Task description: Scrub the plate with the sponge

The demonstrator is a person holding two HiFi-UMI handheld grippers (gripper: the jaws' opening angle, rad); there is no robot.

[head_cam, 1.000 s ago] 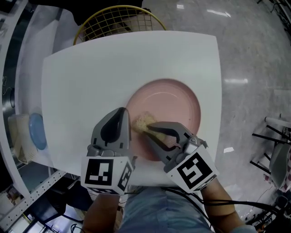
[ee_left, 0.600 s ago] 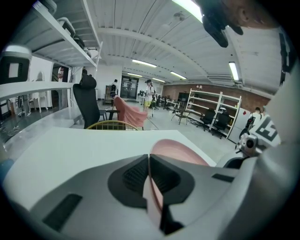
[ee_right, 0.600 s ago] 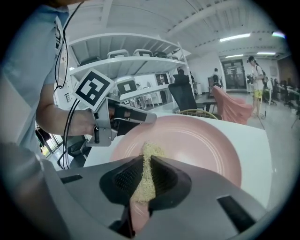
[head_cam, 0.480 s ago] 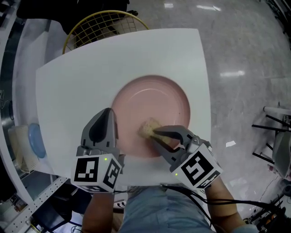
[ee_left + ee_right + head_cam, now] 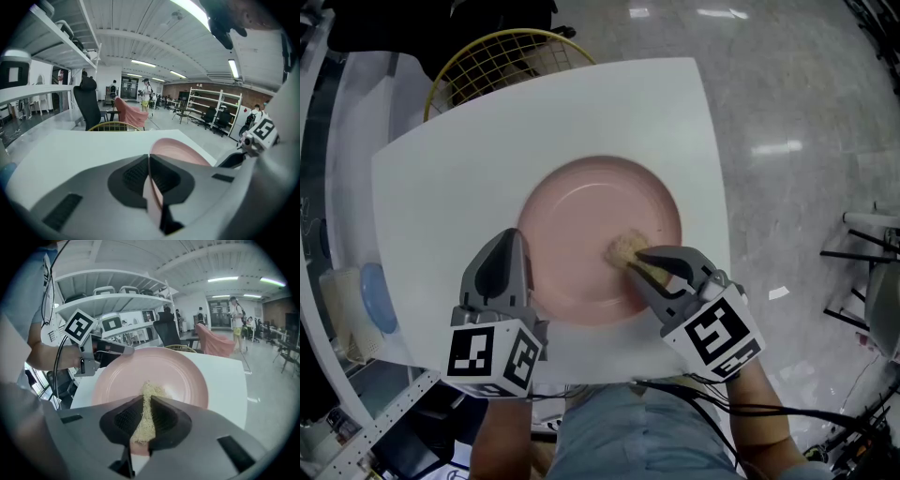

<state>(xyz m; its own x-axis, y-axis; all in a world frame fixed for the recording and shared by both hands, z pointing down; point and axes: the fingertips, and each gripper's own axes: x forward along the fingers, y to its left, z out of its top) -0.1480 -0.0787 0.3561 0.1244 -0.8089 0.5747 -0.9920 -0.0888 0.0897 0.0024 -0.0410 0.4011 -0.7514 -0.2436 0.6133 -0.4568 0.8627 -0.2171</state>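
Scrubbing step. Left tool [image 5: 512, 242] pinches plate [image 5: 581, 216] rim. Right tool [image 5: 645, 260] squeezes sponge [image 5: 624, 247] on plate. Next: rub sponge across rest, pressing gently.

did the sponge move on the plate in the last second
Yes. The sponge, held in the right gripper, has slid across the pink plate from its left side, near the left gripper, to its right side.
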